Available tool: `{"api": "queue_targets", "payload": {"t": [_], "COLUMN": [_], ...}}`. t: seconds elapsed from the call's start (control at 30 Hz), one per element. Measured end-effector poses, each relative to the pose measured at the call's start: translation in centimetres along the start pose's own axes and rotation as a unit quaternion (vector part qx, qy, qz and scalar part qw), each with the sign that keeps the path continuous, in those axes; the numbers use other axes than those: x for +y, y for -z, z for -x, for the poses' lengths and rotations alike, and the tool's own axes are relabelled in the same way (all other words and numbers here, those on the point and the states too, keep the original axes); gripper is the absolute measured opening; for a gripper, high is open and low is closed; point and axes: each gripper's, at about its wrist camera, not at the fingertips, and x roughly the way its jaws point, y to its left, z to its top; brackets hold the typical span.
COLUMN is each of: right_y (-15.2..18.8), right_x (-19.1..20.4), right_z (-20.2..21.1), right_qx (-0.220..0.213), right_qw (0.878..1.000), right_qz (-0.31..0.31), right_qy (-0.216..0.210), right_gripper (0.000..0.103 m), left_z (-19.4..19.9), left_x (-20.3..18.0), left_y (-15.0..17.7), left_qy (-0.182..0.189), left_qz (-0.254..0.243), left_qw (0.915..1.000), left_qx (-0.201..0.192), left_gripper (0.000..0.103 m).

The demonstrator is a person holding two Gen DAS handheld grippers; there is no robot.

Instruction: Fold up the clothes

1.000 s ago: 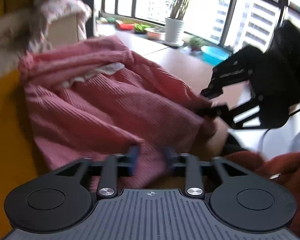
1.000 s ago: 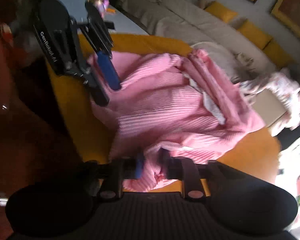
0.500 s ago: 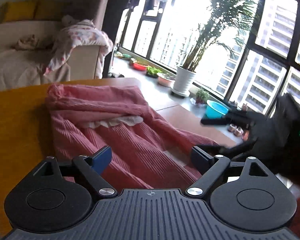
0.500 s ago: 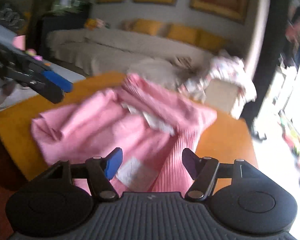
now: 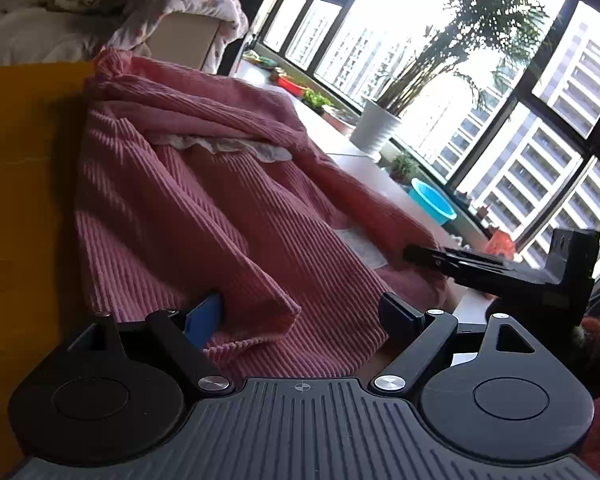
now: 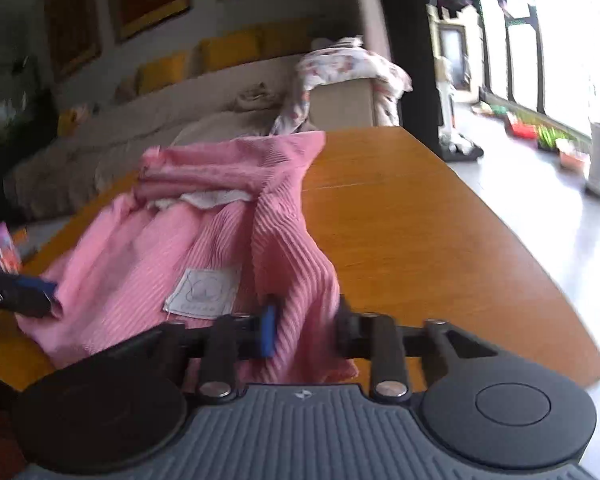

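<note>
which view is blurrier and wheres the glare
Right wrist view is softer: garment and table edges smear. Left wrist view is sharper, ribbing crisp, but the window is blown out, leaving the near cloth in shade.

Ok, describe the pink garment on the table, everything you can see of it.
The pink garment is a ribbed, corduroy-like piece lying crumpled on the orange wooden table. A white frilly trim shows near its bunched far end, and a pale square label sits on its near part. The right gripper has a fold of fabric between its fingers; the left gripper is open around the near edge.
</note>
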Motion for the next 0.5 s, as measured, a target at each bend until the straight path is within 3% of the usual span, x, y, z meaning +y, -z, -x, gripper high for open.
{"api": "queue_targets", "payload": {"t": [0.2, 0.3, 0.43, 0.5], "right_y": [-3.7, -4.1, -2.2, -1.0], "right_x": [-3.7, -5.8, -8.7, -9.7], "right_z": [-3.3, -1.7, 1.8, 2.8], "right_qx": [-0.003, -0.012, -0.062, -0.072], "right_qw": [0.999, 0.998, 0.986, 0.98], "right_qz": [-0.007, -0.061, -0.151, -0.186], "right_qy": [0.05, 0.03, 0.026, 0.023], "right_gripper": [0.012, 0.017, 0.059, 0.061], "left_z": [-1.7, -2.0, -1.5, -1.2], "left_x": [0.7, 0.6, -0.7, -0.9], "left_y": [-1.1, -1.3, -0.5, -0.4], "left_qy": [0.005, 0.015, 0.029, 0.049], "left_qz": [0.032, 0.044, 0.003, 0.0], "left_qw": [0.9993, 0.9989, 0.9995, 0.9982], "left_qx": [-0.017, -0.01, 0.016, 0.035], "left_gripper": [0.085, 0.087, 0.09, 0.094]}}
